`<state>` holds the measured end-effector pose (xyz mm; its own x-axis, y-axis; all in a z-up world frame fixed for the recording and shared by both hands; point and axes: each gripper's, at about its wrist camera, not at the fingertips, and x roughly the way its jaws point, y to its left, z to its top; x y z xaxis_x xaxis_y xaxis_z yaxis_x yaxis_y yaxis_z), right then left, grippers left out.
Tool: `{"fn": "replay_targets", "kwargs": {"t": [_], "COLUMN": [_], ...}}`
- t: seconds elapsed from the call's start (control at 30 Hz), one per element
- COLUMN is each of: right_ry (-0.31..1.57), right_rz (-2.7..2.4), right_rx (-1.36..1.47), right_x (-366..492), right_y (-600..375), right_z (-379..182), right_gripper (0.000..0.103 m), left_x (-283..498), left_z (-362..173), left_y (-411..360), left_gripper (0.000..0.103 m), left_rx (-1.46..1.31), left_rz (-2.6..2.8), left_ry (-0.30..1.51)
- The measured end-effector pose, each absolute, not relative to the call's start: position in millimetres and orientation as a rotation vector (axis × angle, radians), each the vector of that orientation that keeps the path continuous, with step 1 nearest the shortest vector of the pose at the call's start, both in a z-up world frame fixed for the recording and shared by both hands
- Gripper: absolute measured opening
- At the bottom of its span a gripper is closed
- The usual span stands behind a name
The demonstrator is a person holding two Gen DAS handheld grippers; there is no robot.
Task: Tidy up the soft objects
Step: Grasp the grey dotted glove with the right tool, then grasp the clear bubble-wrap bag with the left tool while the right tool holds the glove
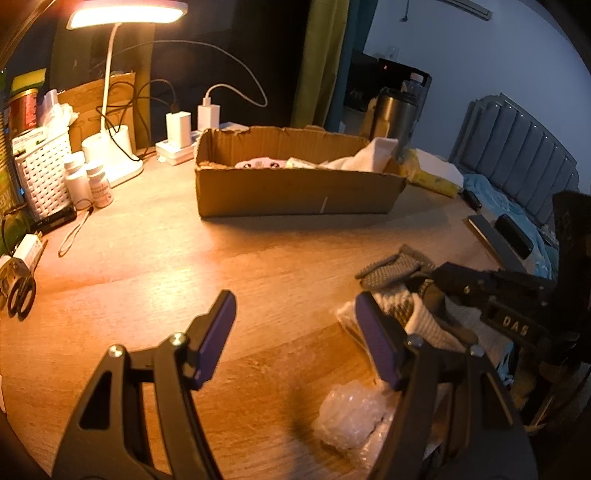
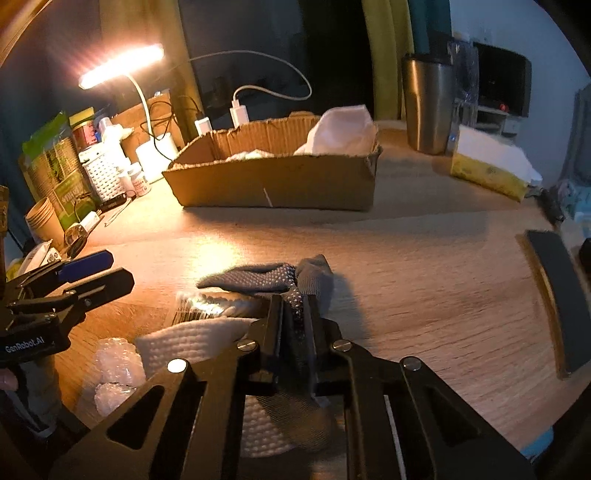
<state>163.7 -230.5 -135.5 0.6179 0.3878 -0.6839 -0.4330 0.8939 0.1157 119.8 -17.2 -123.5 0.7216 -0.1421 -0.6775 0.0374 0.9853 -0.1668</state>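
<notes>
Right gripper point(image 2: 294, 314): fingers pressed together on a dark grey sock with grip dots point(image 2: 291, 282), pinching a fold of it; rest of that sock spread forward and left on the wooden worktop point(image 2: 424, 302). Lower part of the sock hidden under the fingers, so extent of the grip hard to judge. Just left and beneath, a white ribbed sock point(image 2: 192, 339), partly covered by the gripper body. Crumpled clear bubble wrap point(image 2: 114, 365) at the near left edge, blurred.

Left gripper point(image 1: 295, 332): fingers standing apart, holding nothing, bare worktop between them. Right finger point(image 1: 376, 339) just beside the sock pile, contact impossible to confirm. Seen from the right wrist view, same gripper point(image 2: 99, 271) off to the left of the socks.

Farther back, an open cardboard box point(image 1: 295, 192) near the middle of the worktop, well apart from both grippers; inside, a white cloth point(image 1: 369, 155) at the right end and something pink with eyes point(image 1: 258, 163), mostly hidden by the box wall. Behind, a lit desk lamp point(image 1: 125, 14), chargers with cables point(image 1: 208, 116), a steel tumbler point(image 2: 428, 103). Yellow tissue pack point(image 2: 491, 166) to the right; dark flat object point(image 2: 561, 295) cut off at the edge.
</notes>
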Motion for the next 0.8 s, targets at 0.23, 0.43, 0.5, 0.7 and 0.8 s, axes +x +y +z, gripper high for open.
{"fn": "replay_targets", "kwargs": {"t": [0.23, 0.43, 0.5, 0.7, 0.8], "right_ry": [0.702, 0.656, 0.647, 0.639, 0.642], "right_rz": [0.441, 0.417, 0.409, 0.396, 0.398], "right_rx": [-0.083, -0.088, -0.089, -0.084, -0.077], "right_x": [145, 127, 122, 116, 119], "right_y": [-232, -236, -239, -244, -245], "right_z": [-110, -94, -92, -90, -93], "right_gripper": [0.011, 0.011, 0.011, 0.011, 0.011], "left_x": [103, 80, 74, 74, 80], "left_z": [-118, -115, -116, -139, -153], "left_y": [-17, -21, -25, -38, -41], "left_gripper": [0.069, 0.069, 0.069, 0.069, 0.069], "left_rx": [-0.144, -0.14, -0.136, -0.12, -0.115], "left_rz": [-0.127, -0.17, -0.189, -0.229, -0.22], "left_ry": [0.744, 0.739, 0.741, 0.827, 0.879]}}
